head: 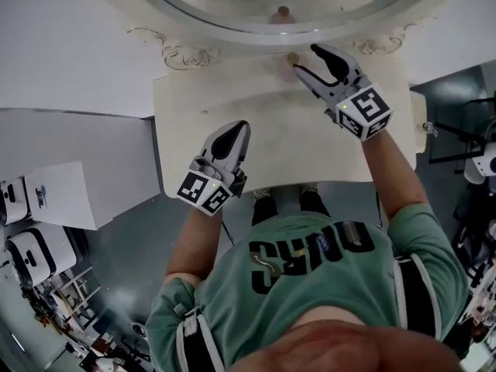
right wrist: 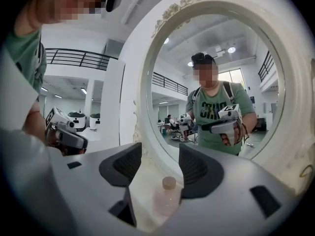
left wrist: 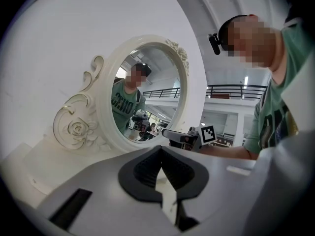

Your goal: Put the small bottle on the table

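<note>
The small bottle (head: 293,57), pale pink and translucent with a tan cap, stands upright on the cream vanity table (head: 256,103) close to the mirror's base. In the right gripper view the bottle (right wrist: 166,196) stands between the two dark pads, and neither pad touches it. My right gripper (head: 306,60) (right wrist: 160,163) is open around it. My left gripper (head: 240,126) hovers over the table's middle, nearer the front edge, with its jaws shut (left wrist: 160,151) and nothing in them.
An oval mirror (head: 294,6) in an ornate cream frame (head: 186,53) rises at the table's back edge. In the left gripper view the right gripper (left wrist: 184,139) shows beside the mirror. White machines (head: 31,254) stand on the floor to the left.
</note>
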